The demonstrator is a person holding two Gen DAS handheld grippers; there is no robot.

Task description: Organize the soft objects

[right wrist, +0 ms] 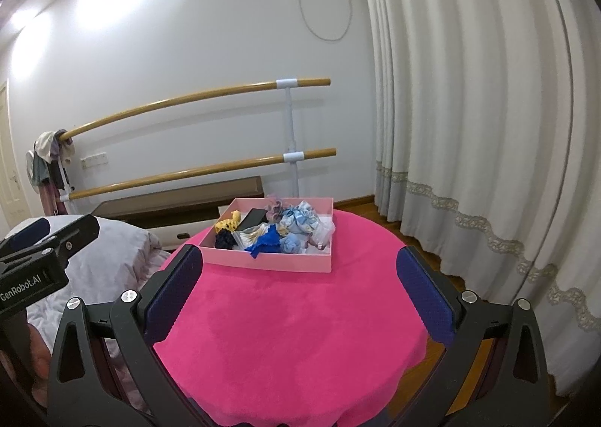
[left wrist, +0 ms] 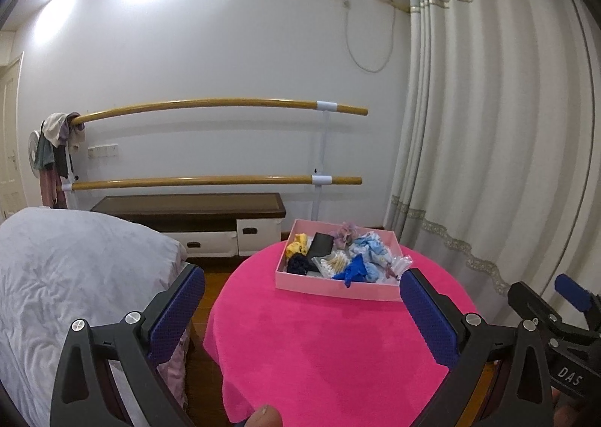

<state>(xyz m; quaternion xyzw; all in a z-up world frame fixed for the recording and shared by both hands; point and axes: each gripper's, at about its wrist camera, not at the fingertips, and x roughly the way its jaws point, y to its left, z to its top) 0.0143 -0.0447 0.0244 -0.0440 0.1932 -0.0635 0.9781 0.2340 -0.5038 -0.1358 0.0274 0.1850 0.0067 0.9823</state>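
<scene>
I am holding both tongs above the near edge of the round bench (right wrist: 300,333), which is wearing a hot-pink cloth. Left tongs (left wrist: 300,308) are standing wide apart, gripping nothing. Right tongs (right wrist: 298,293) are likewise gaping, empty. The pink box (right wrist: 270,262) is sitting at the far side of the bench, well apart from both tongs. Inside it are lying a blue scrunchie (right wrist: 266,242), a yellow dotted scrunchie (right wrist: 228,224), a dark scrunchie (right wrist: 224,239), a black pouch (right wrist: 252,218) and pale blue fabric (right wrist: 300,218), jumbled together. A bed (left wrist: 75,276) is showing at the left.
</scene>
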